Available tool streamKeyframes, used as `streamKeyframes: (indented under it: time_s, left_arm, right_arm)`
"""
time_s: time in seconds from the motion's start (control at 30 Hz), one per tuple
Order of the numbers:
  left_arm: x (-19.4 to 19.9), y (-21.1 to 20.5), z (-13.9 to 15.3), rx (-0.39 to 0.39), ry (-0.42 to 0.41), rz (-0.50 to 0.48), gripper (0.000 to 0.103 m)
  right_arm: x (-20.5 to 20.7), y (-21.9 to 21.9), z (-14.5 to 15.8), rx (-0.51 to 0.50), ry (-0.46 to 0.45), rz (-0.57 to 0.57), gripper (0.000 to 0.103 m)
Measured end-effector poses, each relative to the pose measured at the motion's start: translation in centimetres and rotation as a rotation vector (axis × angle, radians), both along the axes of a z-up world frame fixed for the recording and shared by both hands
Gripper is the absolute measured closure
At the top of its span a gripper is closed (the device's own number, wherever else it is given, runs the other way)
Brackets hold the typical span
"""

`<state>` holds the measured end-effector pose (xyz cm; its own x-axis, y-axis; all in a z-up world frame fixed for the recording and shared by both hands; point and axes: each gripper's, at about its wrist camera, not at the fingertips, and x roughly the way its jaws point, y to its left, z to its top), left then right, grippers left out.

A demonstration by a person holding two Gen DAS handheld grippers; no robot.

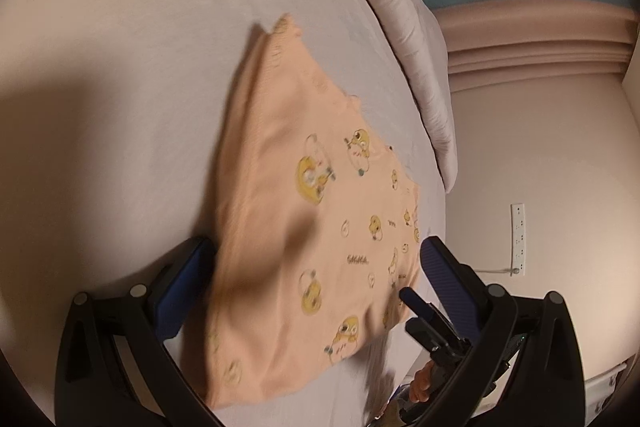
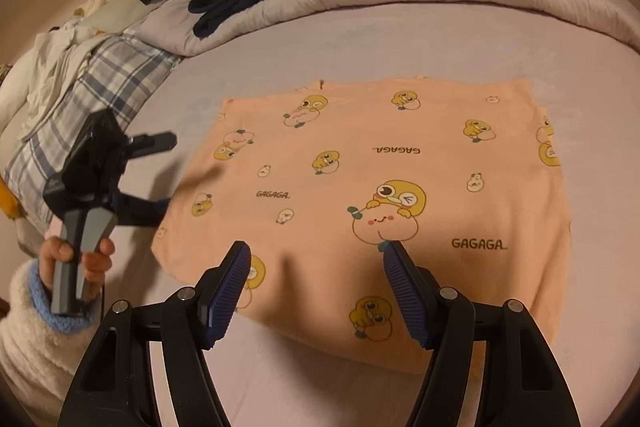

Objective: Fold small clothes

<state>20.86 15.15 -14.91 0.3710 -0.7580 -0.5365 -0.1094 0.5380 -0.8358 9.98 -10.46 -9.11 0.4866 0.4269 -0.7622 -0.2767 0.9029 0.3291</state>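
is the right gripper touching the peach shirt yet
Cannot tell. In the right wrist view the right gripper stands open over the peach shirt, pads overlapping its near edge, but neither view shows contact or a gap plainly.

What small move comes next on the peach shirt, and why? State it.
Probably lower the right gripper onto the peach shirt's near hem and pinch it. Its jaws stand open just above that edge, holding nothing, and the shirt lies flat on the bed.
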Motion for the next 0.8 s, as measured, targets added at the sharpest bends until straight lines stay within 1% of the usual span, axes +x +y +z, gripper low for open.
streamKeyframes:
  time_s: [0.03, 0.2, 0.27, 0.33, 0.43, 0.5, 0.53, 0.6, 0.63, 0.7, 0.73, 0.8]
  left_arm:
    - [0.4, -0.3, 0.0, 0.001, -0.005, -0.01, 0.001]
    - [1.9, -1.6, -0.2, 0.066, -0.011, -0.031, 0.002]
    - [2.0, -1.5, -0.4, 0.065, -0.013, -0.022, 0.002]
    - [1.9, -1.4, -0.5, 0.07, -0.015, -0.015, 0.006]
    - [1.6, -1.1, -0.6, 0.09, -0.001, -0.006, 0.017]
    - [1.4, -0.7, -0.8, 0.101, 0.015, 0.008, 0.03]
    - [1.4, -0.5, -0.9, 0.104, 0.022, 0.015, 0.034]
    - [1.3, 0.0, -1.2, 0.108, 0.04, 0.032, 0.048]
    - [1.3, 0.2, -1.4, 0.111, 0.048, 0.037, 0.052]
    - [1.1, 0.8, -1.8, 0.118, 0.071, 0.048, 0.073]
    - [1.0, 1.1, -2.0, 0.12, 0.084, 0.055, 0.076]
    - [0.9, 1.6, -2.5, 0.087, 0.093, 0.067, 0.077]
  right_arm:
    - [0.1, 0.1, 0.0, -0.001, 0.002, 0.004, 0.034]
    - [0.8, 1.1, 0.1, -0.026, -0.002, 0.027, 0.034]
    - [1.5, 1.6, 0.2, -0.035, -0.007, 0.039, 0.034]
    - [2.4, 2.5, 0.2, -0.064, -0.014, 0.052, 0.034]
    - [4.3, 3.7, 0.3, -0.106, -0.018, 0.037, 0.034]
    - [5.8, 4.0, 0.0, -0.105, 0.003, 0.004, 0.034]
    - [6.5, 4.2, -0.2, -0.1, 0.012, -0.016, 0.036]
    - [7.5, 4.6, -0.7, -0.115, 0.019, -0.03, 0.051]
    - [7.8, 5.0, -0.8, -0.13, 0.017, -0.03, 0.054]
    - [8.4, 5.6, -1.2, -0.156, 0.019, -0.021, 0.058]
    - [8.8, 6.1, -1.4, -0.18, 0.017, -0.012, 0.06]
    - [9.0, 6.8, -1.7, -0.235, 0.014, 0.006, 0.061]
